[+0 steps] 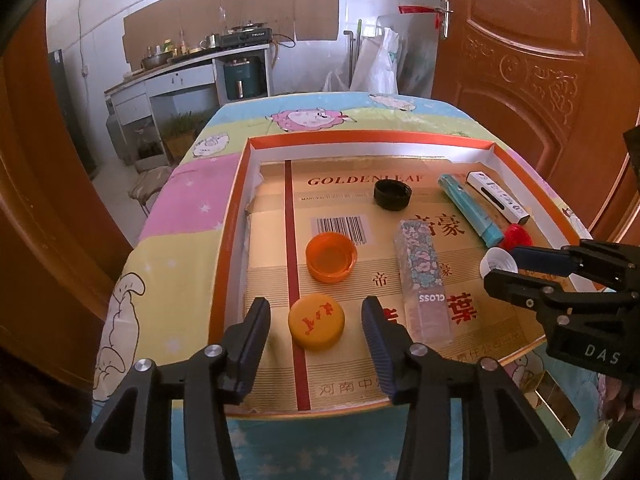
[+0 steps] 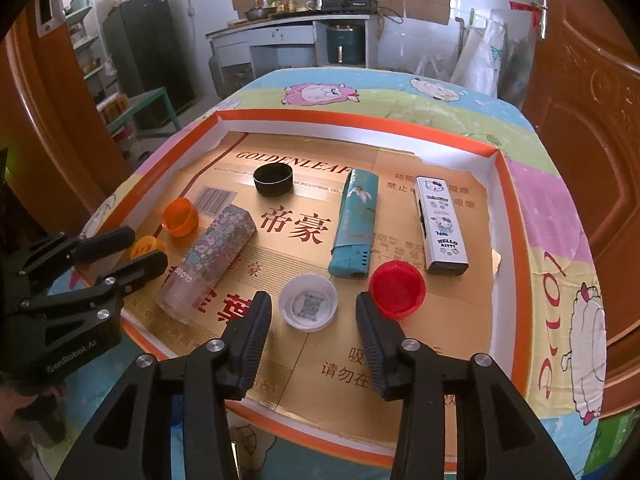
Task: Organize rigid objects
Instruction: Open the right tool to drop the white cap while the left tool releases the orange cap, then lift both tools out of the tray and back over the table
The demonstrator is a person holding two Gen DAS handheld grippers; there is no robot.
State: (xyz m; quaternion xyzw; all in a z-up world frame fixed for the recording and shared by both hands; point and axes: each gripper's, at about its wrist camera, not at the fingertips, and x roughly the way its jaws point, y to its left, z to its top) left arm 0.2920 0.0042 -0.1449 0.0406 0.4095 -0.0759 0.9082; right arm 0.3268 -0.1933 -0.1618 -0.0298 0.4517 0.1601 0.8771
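A shallow orange-rimmed box (image 1: 234,216) lined with gold cardboard holds the objects. My left gripper (image 1: 316,312) is open around a yellow cap (image 1: 316,322), with a gap on each side. In the right wrist view my right gripper (image 2: 313,304) stands open around a white cap (image 2: 308,306) that lies hollow side up. A red cap (image 2: 397,288) lies just right of it. Further in are an orange cap (image 1: 331,257), a black cap (image 1: 393,195), a floral gloss tube (image 1: 424,280), a teal lighter (image 2: 356,224) and a white Hello Kitty lighter (image 2: 440,224).
The box sits on a table under a cartoon sheep cloth (image 1: 192,208). A brown wooden door (image 1: 520,60) stands close on the right. Behind the table are a kitchen counter (image 2: 280,28) with a stove, and a dark fridge (image 2: 148,48).
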